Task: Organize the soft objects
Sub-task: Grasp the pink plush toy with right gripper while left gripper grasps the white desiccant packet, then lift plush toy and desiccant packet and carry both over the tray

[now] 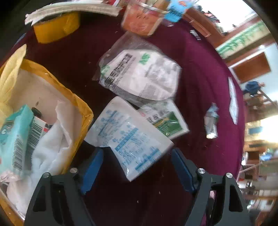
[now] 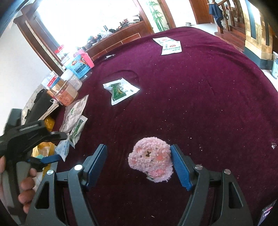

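Note:
In the left wrist view my left gripper (image 1: 137, 161) is open over a white packet with blue print (image 1: 128, 135) lying on the purple tablecloth (image 1: 205, 83). Behind it lie a green-and-white packet (image 1: 166, 120) and a clear bag holding a white mask (image 1: 139, 73). A yellow-lined box (image 1: 81, 104) at the left holds a teal tissue pack (image 1: 15, 135) and white soft cloth (image 1: 50, 153). In the right wrist view my right gripper (image 2: 139, 161) is open around a pink fluffy plush toy (image 2: 151, 161), which rests against the right finger (image 2: 180, 166).
Jars and tubs (image 2: 69, 88) stand at the table's far left edge, with a yellow tape roll (image 1: 55, 29) and papers (image 1: 73, 8). A green-white sachet (image 2: 119, 90) and white leaflets (image 2: 168, 45) lie farther out. A crumpled wrapper (image 1: 211, 120) lies right.

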`<control>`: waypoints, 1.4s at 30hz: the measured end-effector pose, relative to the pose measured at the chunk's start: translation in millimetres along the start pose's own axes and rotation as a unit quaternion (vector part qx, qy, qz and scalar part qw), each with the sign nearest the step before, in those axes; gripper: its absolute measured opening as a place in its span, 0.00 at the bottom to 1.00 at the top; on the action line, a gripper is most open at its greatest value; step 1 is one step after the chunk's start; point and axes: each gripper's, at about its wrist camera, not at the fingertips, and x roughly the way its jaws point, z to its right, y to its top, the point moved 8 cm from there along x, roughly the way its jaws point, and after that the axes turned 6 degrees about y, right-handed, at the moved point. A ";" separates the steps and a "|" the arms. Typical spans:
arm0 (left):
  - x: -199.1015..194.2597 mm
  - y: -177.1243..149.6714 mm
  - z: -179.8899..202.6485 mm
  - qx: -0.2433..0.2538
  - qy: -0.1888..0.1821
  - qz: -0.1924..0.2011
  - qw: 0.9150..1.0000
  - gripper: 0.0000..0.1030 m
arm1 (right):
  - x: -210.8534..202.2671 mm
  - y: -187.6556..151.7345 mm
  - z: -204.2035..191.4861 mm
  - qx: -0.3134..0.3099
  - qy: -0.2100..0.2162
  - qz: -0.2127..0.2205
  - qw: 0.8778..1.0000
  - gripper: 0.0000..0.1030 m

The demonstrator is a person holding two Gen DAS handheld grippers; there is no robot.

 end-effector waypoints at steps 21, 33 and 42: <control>-7.5 -19.1 -0.2 0.107 -0.021 0.043 0.993 0.40 | 8.0 -4.5 11.4 0.003 -0.036 -0.013 0.999 0.53; -23.9 -101.5 4.7 0.250 -0.011 0.070 0.966 0.54 | 4.1 -2.0 12.2 0.010 -0.017 -0.004 1.000 0.30; -20.1 -102.9 3.5 0.268 -0.003 0.091 0.959 0.39 | -5.6 3.7 -8.2 -0.002 0.041 0.021 0.999 0.30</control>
